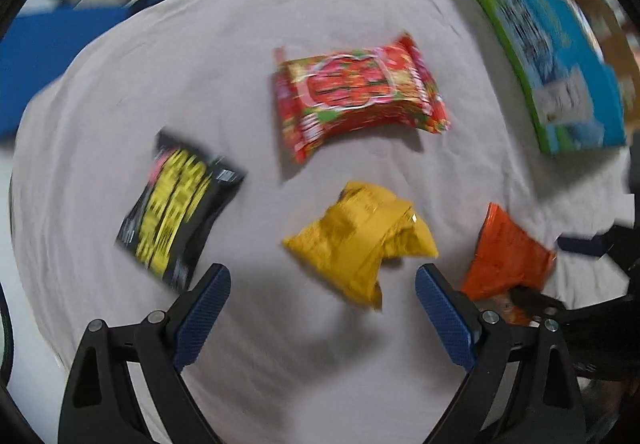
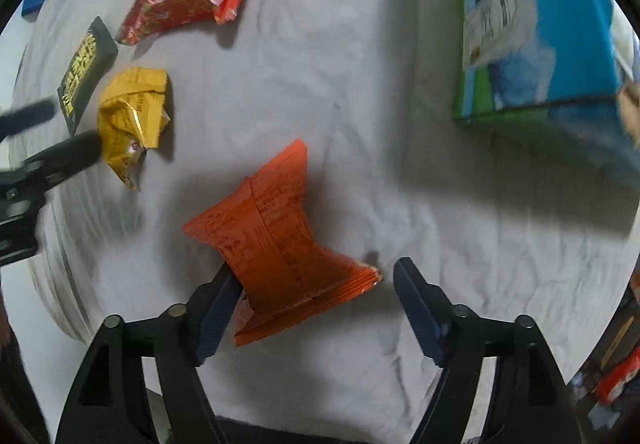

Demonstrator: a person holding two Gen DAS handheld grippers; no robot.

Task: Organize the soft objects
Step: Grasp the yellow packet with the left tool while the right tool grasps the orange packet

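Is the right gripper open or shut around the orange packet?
Open: the right gripper has its jaws spread wide, with the orange packet lying between them, unclamped.

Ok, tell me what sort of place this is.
Probably a home room, maybe a bed or a cloth-covered table: a wrinkled white sheet covers the surface, snack packets such as the orange packet lie loose on it, and a blue printed carton stands at its edge.

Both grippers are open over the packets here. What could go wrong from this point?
1. The right gripper has the orange packet off-centre, against its left finger; closing may catch only the crimped edge, and it could slip.
2. The left gripper hovers near the yellow packet, which is crumpled and may deform rather than hold.
3. The grippers work close together, so they might collide.
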